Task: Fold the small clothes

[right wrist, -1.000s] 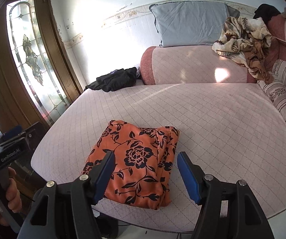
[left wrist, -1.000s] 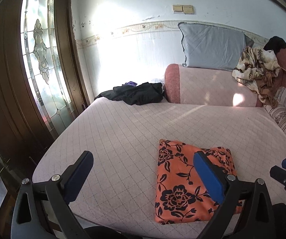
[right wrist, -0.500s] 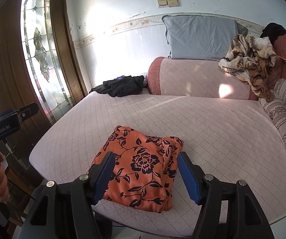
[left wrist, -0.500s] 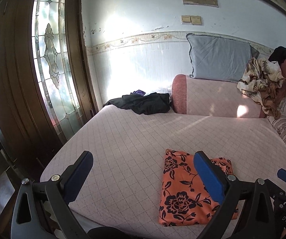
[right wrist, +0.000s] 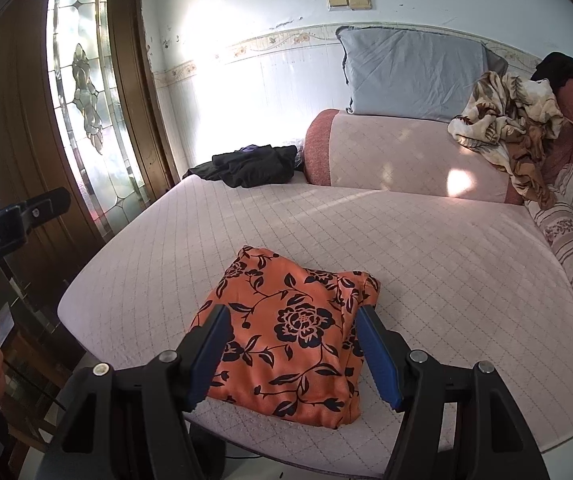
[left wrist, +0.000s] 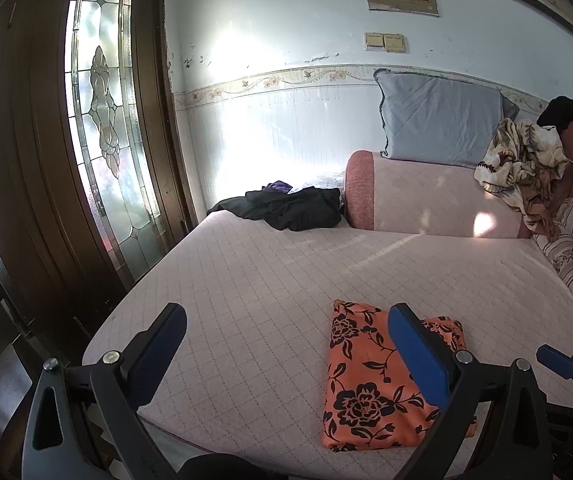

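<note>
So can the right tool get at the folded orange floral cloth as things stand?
Probably yes. The right tool is open, pointed down at the orange floral cloth, which lies alone near the bed's front edge with nothing in between.

A pale blue-white wall (left wrist: 306,20) with a floral border strip fills the upper frame, sunlight glaring across its centre. At the left stands a dark wooden door (left wrist: 26,160) with a leaded glass panel (left wrist: 102,112). Two beige wall switches (right wrist: 350,0) sit top centre.

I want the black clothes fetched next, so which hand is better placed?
Probably left. The left gripper hangs open over bare bed on the side of the black clothes; the right gripper, also open, hangs over the folded orange cloth.
</note>
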